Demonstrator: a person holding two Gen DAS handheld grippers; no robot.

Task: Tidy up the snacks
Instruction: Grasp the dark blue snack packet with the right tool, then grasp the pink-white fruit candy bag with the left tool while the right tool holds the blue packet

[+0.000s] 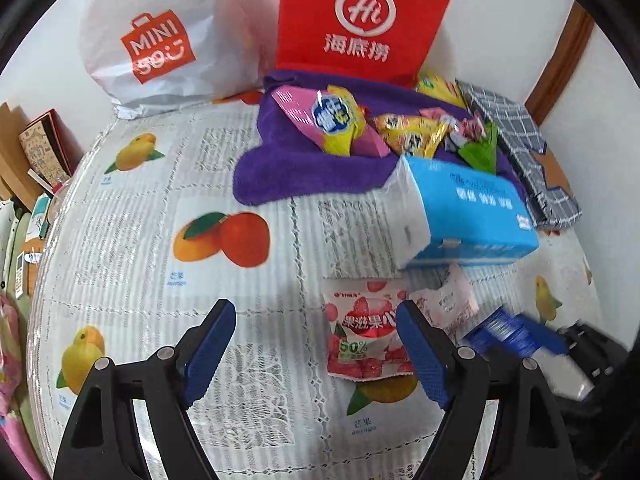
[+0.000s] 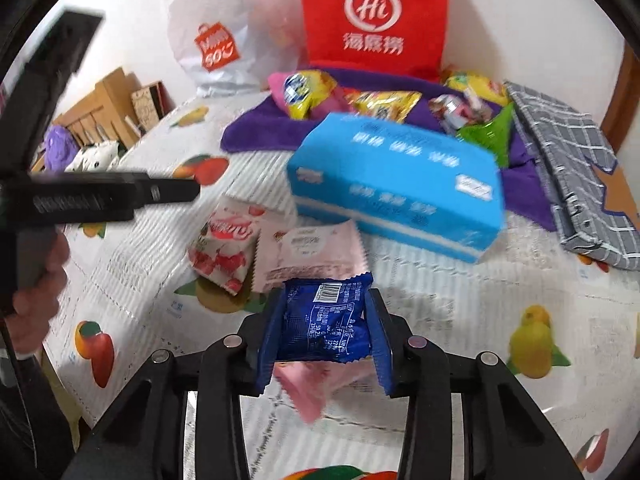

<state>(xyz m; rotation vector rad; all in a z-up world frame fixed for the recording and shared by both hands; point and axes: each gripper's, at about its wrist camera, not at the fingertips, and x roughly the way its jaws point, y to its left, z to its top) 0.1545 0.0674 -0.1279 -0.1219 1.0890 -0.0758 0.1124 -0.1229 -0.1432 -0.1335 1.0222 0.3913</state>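
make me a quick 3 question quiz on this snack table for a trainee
1. True or false: the right gripper is closed on a dark blue snack packet.
2. What lies nearest the open left gripper? A) the strawberry snack packet B) the red paper bag C) the checked cloth
3. Fill in: the pile of snacks at the back rests on a ____ towel.

Key:
1. True. Both pads press the packet's sides.
2. A. It lies flat on the tablecloth, partly between the jaws and untouched.
3. Purple.
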